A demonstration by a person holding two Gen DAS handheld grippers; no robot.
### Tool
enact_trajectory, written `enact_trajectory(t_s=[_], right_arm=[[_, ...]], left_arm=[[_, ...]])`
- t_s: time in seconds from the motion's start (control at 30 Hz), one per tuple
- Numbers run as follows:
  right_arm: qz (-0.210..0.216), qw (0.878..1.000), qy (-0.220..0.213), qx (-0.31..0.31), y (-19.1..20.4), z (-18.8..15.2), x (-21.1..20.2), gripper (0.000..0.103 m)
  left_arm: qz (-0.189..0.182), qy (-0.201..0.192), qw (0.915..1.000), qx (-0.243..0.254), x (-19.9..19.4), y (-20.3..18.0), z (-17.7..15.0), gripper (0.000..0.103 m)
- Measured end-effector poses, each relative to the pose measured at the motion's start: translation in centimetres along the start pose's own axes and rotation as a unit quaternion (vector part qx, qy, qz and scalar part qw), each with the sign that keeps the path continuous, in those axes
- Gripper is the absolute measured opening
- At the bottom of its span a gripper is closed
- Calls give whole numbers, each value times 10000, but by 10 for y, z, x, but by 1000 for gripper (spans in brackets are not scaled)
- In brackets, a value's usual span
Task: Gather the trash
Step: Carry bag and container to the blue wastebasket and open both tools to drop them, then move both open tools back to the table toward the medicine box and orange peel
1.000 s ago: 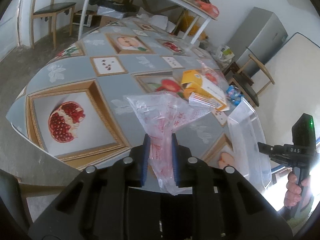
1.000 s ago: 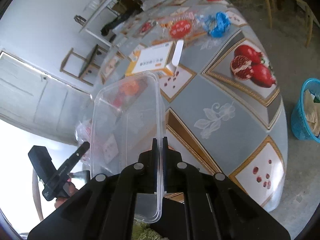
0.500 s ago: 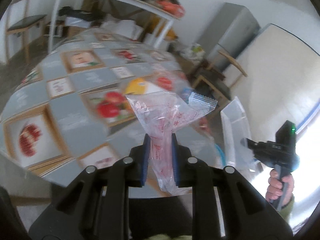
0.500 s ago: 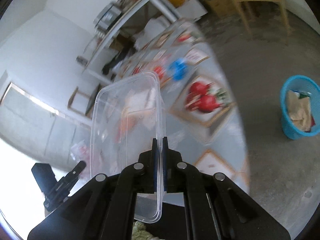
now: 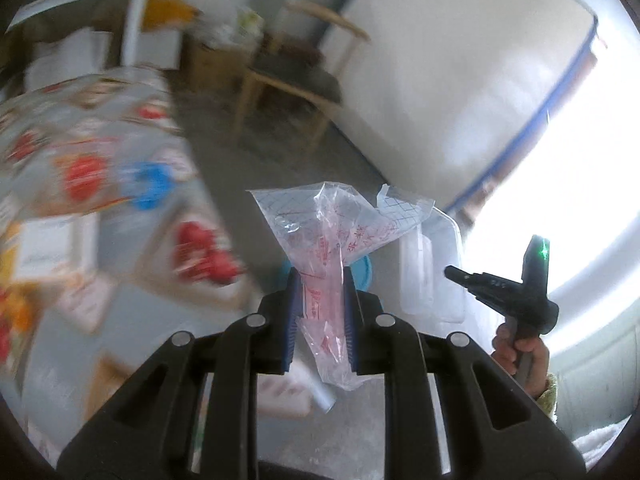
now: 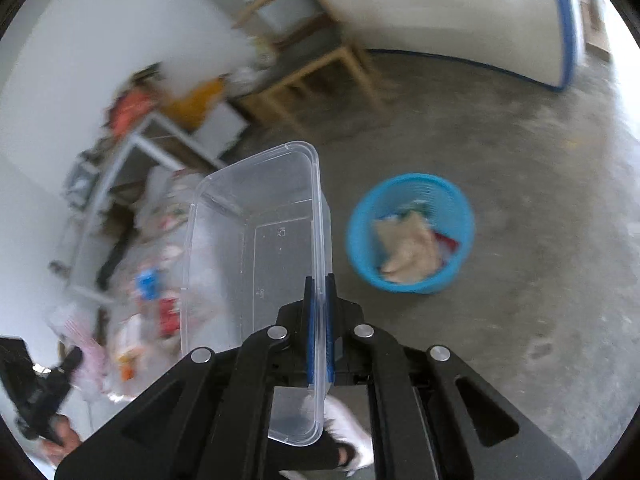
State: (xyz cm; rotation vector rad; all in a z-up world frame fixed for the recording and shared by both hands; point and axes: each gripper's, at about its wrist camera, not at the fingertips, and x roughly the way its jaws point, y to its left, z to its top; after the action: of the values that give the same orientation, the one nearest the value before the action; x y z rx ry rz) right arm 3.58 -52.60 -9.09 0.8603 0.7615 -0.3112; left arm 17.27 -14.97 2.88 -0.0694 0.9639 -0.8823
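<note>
Carrying trash toward the blue basket (image 6: 410, 234) — it sits on the floor, ahead-right of the right gripper (image 6: 319, 320), the nearer one. Its jaws are clamped on the clear container (image 6: 260, 264) wall; the left gripper (image 5: 320, 312) pinches a crumpled plastic bag (image 5: 332, 232).

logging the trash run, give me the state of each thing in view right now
left gripper: jaws shut on the plastic bag
plastic bag: crumpled, held up off the table
right gripper: jaws shut on the clear container's wall
clear container: empty, tilted on edge, in the air
blue basket: upright on the floor, trash inside
</note>
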Motion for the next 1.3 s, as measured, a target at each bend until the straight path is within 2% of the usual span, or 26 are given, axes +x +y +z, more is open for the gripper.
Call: enact_trajectory(t_s=[0.13, 0.23, 0.43, 0.47, 0.5, 0.53, 0.57, 0.63, 0.73, 0.83, 1.03, 1.2, 1.3], right_arm=[[-170, 9989, 263, 358, -38, 9, 37, 4], [-220, 9969, 513, 552, -55, 21, 71, 5], [-75, 9909, 709, 1138, -82, 59, 135, 9], [-61, 9897, 751, 1221, -87, 63, 146, 20], [-40, 9873, 790, 1380, -95, 68, 158, 31], [-26, 9845, 784, 1570, -106, 70, 170, 54], [-93, 9814, 716, 1777, -120, 70, 181, 58], [-314, 9750, 682, 2091, -143, 64, 191, 58], [-207, 9699, 640, 2340, -160, 45, 190, 58], [-390, 9721, 656, 2217, -166, 29, 184, 58], [-396, 9750, 533, 2119, -167, 10, 152, 58], [-257, 9825, 362, 1811, -149, 3, 118, 58], [-141, 9857, 298, 1653, -137, -2, 100, 60]], left_arm=[[-236, 818, 9962, 172, 89, -33, 24, 18], [-251, 1278, 9911, 283, 147, -51, 36, 19], [-269, 1762, 9836, 293, 253, -76, 69, 23], [-251, 1793, 9831, 263, 269, -78, 74, 35], [-197, 1843, 9825, 203, 286, -77, 78, 58], [-90, 1887, 9819, 158, 299, -73, 84, 68], [135, 1898, 9817, 96, 311, -70, 85, 73], [472, 1902, 9804, -202, 324, -54, 85, 73], [268, 1920, 9798, -489, 317, -39, 77, 73], [181, 1843, 9824, -233, 302, -36, 72, 73], [38, 1610, 9869, -98, 260, -38, 69, 73], [-214, 1213, 9924, -32, 190, -36, 66, 73], [-236, 977, 9949, 88, 141, -34, 49, 73]])
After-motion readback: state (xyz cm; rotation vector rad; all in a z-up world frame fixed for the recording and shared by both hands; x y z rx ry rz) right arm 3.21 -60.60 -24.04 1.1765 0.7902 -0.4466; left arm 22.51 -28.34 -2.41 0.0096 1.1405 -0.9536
